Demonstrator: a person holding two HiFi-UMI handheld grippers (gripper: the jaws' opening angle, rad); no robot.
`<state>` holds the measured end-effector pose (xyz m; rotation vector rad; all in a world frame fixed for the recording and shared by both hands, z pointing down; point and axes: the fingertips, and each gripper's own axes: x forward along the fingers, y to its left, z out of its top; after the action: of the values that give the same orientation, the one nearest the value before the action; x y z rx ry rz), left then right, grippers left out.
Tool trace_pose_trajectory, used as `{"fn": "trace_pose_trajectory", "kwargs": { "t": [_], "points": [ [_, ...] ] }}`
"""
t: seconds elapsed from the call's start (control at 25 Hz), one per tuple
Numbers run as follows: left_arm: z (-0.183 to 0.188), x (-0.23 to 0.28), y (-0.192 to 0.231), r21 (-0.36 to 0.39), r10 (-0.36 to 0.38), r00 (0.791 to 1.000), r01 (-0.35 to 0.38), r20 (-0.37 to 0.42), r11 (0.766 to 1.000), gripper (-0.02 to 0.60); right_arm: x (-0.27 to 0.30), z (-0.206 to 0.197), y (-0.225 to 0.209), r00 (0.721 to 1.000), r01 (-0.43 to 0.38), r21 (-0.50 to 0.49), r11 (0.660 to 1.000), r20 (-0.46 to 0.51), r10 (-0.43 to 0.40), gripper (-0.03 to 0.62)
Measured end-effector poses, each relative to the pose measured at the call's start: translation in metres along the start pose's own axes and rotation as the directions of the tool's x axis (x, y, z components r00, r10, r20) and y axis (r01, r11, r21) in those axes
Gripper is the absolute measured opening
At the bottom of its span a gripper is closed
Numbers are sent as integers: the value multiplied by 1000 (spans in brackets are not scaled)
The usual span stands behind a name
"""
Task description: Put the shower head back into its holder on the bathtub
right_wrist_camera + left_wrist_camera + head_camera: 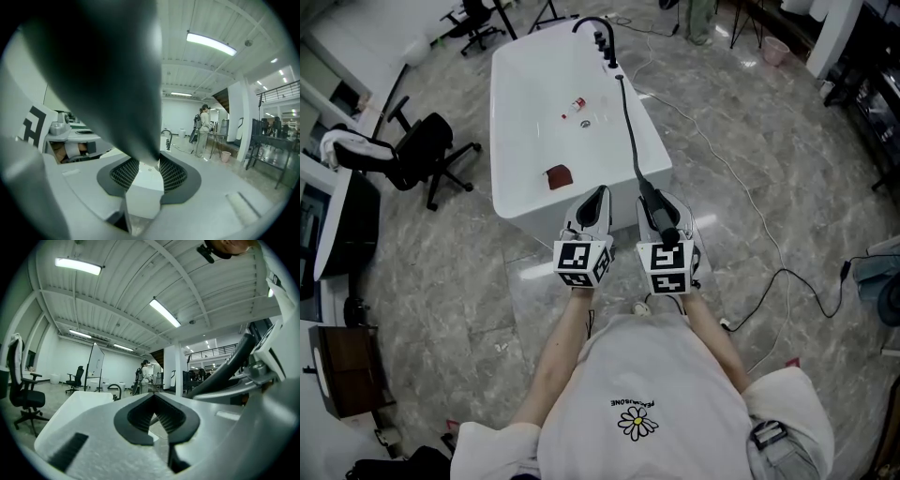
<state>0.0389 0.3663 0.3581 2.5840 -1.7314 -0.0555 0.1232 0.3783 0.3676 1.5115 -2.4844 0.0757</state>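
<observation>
White T-shirt with a daisy print is nearest the camera; two forearms reach forward from it.

Left tongs: clenched, pads meeting at the tips, nothing between them. They are held just short of the near end of the tub.

Right tongs: just beside the left tongs, grasping the black handle-shaped shower head. Its dark body fills the upper left of the right gripper view and wedges down between the mesh-textured pads.

Shower head position: in the right tongs, at the near right corner of the white freestanding rectangular bathtub, well apart from the tap end.

Black flexible hose runs from the shower head along the tub's right side to the black curved tap fitting at the far end.

Inside the tub, a dark red flat piece lies towards the near end and a small red-and-white object lies further up; I cannot tell what either is.

Grey marbled tile floor surrounds the tub. A thin white cable trails across it on the right. A black wheeled office chair stands left of the tub.

Far down the hall a standing person is visible.
</observation>
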Motion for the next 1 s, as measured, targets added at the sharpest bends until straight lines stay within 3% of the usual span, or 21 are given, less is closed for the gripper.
{"fn": "trace_pose_trajectory", "kwargs": {
  "t": [0.16,0.32,0.52,0.8,1.0],
  "points": [
    [-16,14,-9,51,-16,999,18,-41,999,0,4,-1,-1,1000,-20,-63,998,4,20,140],
    [-22,16,-2,35,10,999,-8,-48,999,0,26,0,-3,1000,-15,-158,987,-15,13,140],
    [-31,20,26,-10,46,998,-47,-53,999,0,53,8,2,1000,-14,-210,978,-13,12,140],
    [-41,74,64,-41,-10,998,8,-57,999,0,113,18,0,1000,3,-240,971,-27,-9,140],
    [-53,123,112,-75,-40,996,35,-74,997,0,187,19,1,997,-7,-242,970,-79,-12,140]
  ]
}}
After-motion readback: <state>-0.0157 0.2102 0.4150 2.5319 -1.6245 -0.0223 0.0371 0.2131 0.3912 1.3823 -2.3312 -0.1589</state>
